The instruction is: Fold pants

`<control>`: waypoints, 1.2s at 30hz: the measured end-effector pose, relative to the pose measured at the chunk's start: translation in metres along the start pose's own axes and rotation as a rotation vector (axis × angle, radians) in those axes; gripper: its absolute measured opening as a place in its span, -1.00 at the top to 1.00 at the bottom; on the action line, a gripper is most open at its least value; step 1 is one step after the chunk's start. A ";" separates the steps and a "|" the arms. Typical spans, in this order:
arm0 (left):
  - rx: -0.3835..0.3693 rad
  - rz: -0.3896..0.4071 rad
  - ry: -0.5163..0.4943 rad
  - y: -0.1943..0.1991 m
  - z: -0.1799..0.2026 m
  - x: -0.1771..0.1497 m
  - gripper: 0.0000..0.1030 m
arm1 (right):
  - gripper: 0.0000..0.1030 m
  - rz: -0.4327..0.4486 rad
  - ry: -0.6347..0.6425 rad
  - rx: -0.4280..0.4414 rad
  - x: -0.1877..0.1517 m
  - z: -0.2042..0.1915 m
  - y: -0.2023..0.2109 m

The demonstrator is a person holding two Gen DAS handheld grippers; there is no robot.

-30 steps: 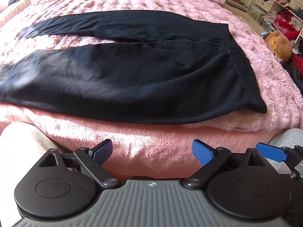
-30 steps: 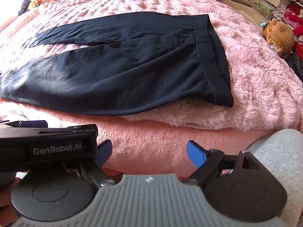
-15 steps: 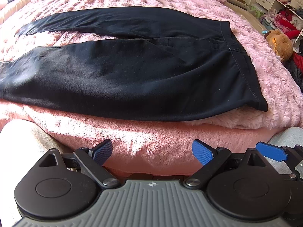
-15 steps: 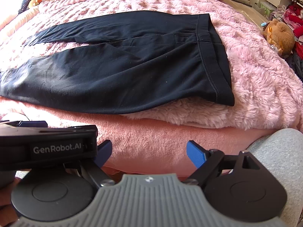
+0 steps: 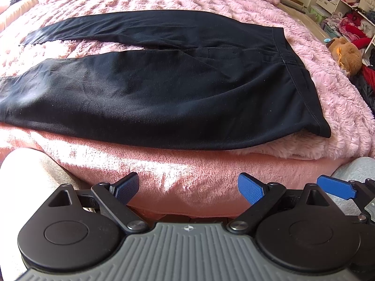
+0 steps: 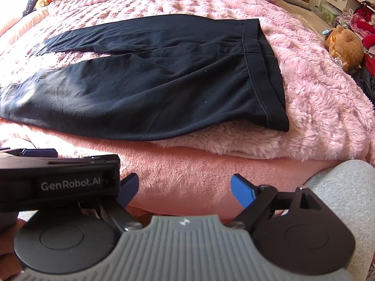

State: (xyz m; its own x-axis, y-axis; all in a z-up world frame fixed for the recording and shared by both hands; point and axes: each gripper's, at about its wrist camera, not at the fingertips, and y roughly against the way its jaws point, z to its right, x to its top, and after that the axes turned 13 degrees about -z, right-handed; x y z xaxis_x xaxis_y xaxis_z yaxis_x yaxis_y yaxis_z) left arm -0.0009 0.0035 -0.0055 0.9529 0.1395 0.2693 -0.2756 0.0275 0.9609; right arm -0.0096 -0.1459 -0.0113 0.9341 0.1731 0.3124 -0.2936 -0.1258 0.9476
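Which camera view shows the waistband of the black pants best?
The right wrist view: the waistband lies nearer the middle, with its seam running clear. The left wrist view shows the waistband whole too, but further right.

The left tongs (image 5: 188, 188) are showing two blue, cross-hatched rubber pads (image 5: 249, 188) on black angled links, each pinned with a silver screw to a round black disc. Between the discs a grey ribbed housing is carrying a small compass-like mark. The right tongs (image 6: 184, 189) are wearing the same blue pads, black links and grey ribbed body. To their left, the other unit's black block is displaying white "GenRobot.AI" lettering (image 6: 70, 185). Light grey trouser fabric (image 6: 346, 187) is covering the person's leg right of the right tongs.
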 end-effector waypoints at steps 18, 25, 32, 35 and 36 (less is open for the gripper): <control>0.019 0.002 0.001 0.002 0.000 0.000 -1.00 | -0.59 -0.001 -0.009 0.008 0.000 0.000 0.000; 0.023 0.001 0.001 0.002 -0.001 -0.001 -1.00 | -0.59 -0.001 -0.005 0.003 0.000 -0.001 0.000; 0.015 -0.007 0.007 0.001 -0.002 -0.001 -1.00 | -0.59 0.000 -0.003 0.002 -0.001 -0.001 0.001; 0.009 -0.012 0.013 0.001 -0.003 0.000 -1.00 | -0.59 0.003 -0.002 0.003 -0.001 -0.002 0.002; 0.009 -0.014 0.013 0.000 -0.004 0.000 -1.00 | -0.59 0.004 -0.001 0.004 -0.001 -0.002 0.002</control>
State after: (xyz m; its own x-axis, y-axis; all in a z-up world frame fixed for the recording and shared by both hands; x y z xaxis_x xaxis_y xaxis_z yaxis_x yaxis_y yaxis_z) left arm -0.0016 0.0070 -0.0053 0.9548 0.1521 0.2552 -0.2612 0.0203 0.9651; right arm -0.0115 -0.1440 -0.0090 0.9333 0.1713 0.3157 -0.2963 -0.1300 0.9462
